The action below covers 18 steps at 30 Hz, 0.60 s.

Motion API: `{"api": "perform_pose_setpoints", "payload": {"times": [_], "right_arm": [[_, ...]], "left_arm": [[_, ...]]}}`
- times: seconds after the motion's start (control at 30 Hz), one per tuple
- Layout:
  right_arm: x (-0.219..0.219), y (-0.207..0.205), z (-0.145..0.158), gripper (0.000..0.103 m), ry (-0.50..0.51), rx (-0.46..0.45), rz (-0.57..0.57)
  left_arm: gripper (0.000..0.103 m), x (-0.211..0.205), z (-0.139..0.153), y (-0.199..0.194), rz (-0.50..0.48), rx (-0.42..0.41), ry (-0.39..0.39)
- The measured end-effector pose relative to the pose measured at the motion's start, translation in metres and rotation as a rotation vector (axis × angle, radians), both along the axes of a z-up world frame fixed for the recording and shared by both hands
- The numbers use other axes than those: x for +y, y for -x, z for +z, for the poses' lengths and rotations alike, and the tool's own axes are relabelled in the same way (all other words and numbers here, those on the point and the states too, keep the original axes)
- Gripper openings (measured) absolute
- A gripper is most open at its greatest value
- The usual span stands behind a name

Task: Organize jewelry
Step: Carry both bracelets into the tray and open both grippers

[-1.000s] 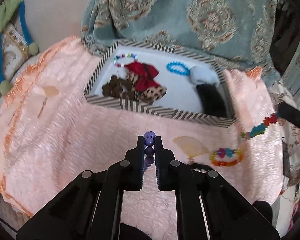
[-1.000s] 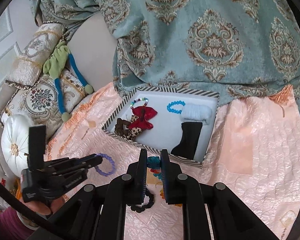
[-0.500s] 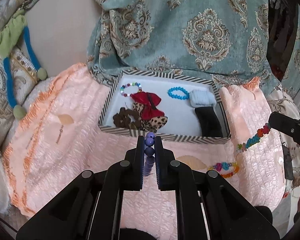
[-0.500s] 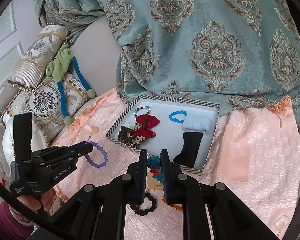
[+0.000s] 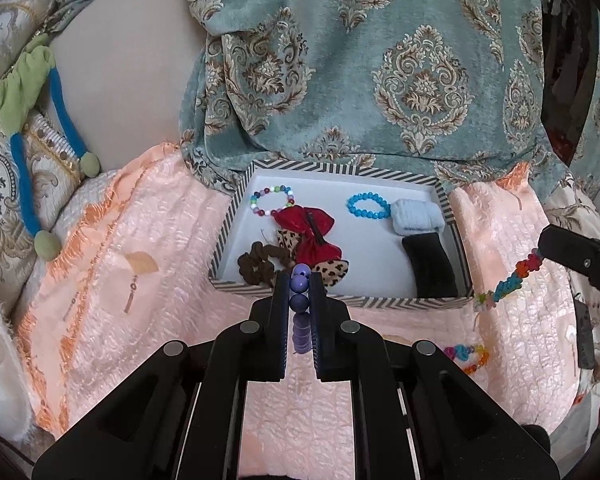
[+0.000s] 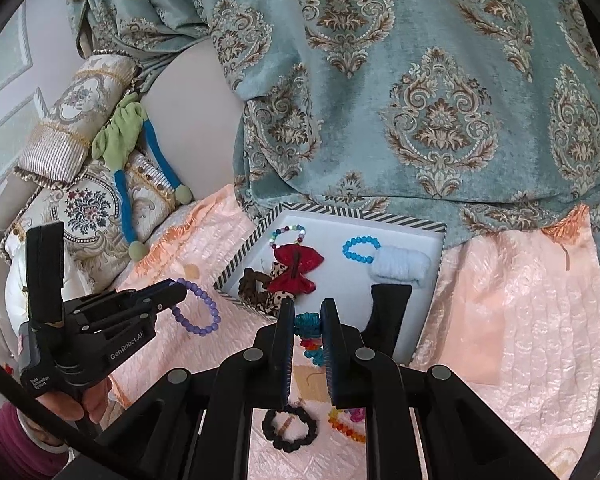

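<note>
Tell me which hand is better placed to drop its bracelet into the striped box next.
Left, probably. The left gripper holds the purple bracelet right at the striped box front rim; the right gripper's colourful bracelet hangs off its side.

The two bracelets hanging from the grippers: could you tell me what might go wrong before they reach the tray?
The purple bracelet is pinched by just a few beads in the left gripper, so it might slip out. The multicoloured bracelet dangles from the right gripper and could snag the striped tray rim.
</note>
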State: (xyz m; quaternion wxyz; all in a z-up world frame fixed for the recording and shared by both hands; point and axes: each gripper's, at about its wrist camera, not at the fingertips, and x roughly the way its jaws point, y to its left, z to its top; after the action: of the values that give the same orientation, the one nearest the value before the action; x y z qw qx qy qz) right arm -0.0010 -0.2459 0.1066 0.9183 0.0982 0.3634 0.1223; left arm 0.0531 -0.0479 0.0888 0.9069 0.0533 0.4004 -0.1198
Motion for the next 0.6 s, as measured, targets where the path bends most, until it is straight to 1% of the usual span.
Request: {"api": "perform_pose_setpoints", "payload": {"times": [0.33,0.6], "right_arm": [[0.001,-0.031,-0.009,0.012,0.000,0.024,0.007],[0.000,-0.069,-0.031,0.012,0.000,0.073,0.011]], "left_arm": [[0.008,0.000,0.003,-0.035,0.027,-0.008,-0.012],[0.008,-0.017,-0.005,-0.077,0.029,0.008,-0.016]]}}
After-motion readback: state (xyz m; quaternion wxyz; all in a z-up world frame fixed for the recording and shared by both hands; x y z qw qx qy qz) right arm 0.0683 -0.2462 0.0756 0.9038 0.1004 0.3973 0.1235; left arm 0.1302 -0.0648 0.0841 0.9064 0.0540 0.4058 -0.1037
